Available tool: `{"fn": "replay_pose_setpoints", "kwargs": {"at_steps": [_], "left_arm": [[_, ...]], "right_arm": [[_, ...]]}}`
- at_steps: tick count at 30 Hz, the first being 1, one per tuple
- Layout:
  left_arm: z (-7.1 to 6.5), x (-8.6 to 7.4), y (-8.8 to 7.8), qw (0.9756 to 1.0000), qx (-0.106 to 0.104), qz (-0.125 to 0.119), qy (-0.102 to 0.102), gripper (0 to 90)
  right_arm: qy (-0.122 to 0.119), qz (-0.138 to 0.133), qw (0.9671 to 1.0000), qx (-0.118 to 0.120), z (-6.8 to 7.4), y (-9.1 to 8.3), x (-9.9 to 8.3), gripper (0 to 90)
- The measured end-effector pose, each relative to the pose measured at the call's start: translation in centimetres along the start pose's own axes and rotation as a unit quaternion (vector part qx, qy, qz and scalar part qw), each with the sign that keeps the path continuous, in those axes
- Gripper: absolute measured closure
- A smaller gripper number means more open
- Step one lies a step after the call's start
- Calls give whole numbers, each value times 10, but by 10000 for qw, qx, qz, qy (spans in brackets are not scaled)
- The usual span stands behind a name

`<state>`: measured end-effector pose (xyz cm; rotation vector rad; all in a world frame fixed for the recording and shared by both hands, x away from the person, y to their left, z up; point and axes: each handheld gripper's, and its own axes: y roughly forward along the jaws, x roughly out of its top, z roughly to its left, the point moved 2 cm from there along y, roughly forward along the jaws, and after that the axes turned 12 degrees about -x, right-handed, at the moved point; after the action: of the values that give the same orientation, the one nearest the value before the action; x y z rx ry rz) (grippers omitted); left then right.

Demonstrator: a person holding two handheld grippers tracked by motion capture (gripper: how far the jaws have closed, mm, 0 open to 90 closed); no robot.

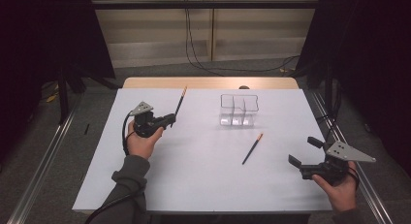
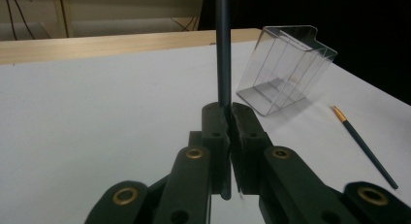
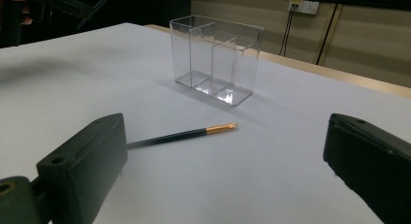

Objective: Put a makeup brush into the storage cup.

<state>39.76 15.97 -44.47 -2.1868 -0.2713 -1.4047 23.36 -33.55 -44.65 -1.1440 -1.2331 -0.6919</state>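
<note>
Between the pressed-together fingers [image 2: 228,118] of the left gripper [image 1: 170,120], a dark pencil [image 1: 180,101] is pinched near its lower end, its long axis running toward one o'clock in the high view, gold tip far. The left gripper view shows the shaft rising straight up at twelve. The right gripper [image 1: 304,151] has its fingers spread, empty, near a second pencil [image 1: 252,149] on the counter [image 1: 194,175]; a clear organizer [image 1: 239,109] stands beyond.

Left gripper [image 1: 170,120] clamped, right gripper [image 1: 304,151] agape
</note>
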Motion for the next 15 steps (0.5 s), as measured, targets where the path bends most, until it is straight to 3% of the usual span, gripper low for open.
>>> {"fn": "replay_pose_setpoints", "kwargs": {"at_steps": [6, 11, 14, 15], "left_arm": [[-5, -3, 2, 9999, -33, -142, 30, 854], [-10, -3, 4, 9997, -151, -155, 83, 854], [-14, -3, 7, 9990, -352, -255, 86, 854], [-16, -3, 7, 9992, -299, -225, 112, 854]], "right_arm": [[17, 16, 10000, -6, 0, 0, 0, 15], [6, 12, 10000, 5, 1, 1, 0, 15], [-37, 20, 10000, 10, 1, 2, 0, 15], [-46, 25, 10000, 10, 2, 2, 0, 15]]}}
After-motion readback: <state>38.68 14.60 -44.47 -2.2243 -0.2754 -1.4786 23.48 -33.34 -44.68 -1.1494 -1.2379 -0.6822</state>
